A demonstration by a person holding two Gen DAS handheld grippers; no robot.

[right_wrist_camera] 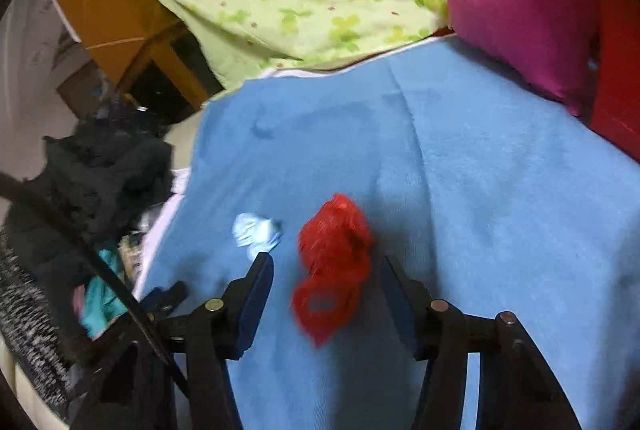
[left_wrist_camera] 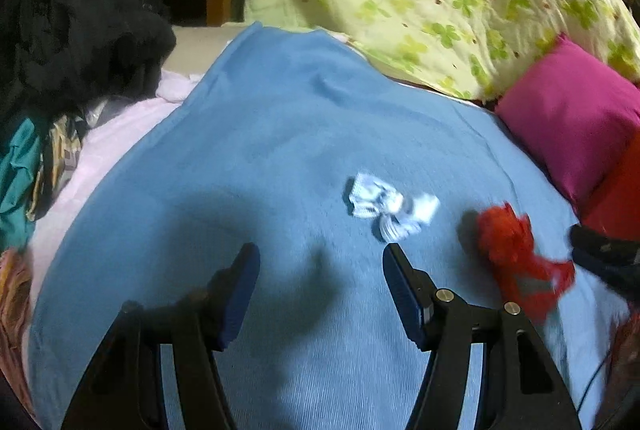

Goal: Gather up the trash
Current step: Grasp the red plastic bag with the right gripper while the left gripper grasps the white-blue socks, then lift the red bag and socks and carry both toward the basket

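Left tongs (left_wrist_camera: 322, 258) released, paper (left_wrist_camera: 390, 206) just ahead | right tongs (right_wrist_camera: 326, 270) released around red net (right_wrist_camera: 334, 266) | no readable writing

The left gripper (left_wrist_camera: 320, 250) angles downward, fingers (left_wrist_camera: 240, 286) spread apart and empty. The right gripper (right_wrist_camera: 326, 262) tilts down too, fingers (right_wrist_camera: 256, 298) parted.
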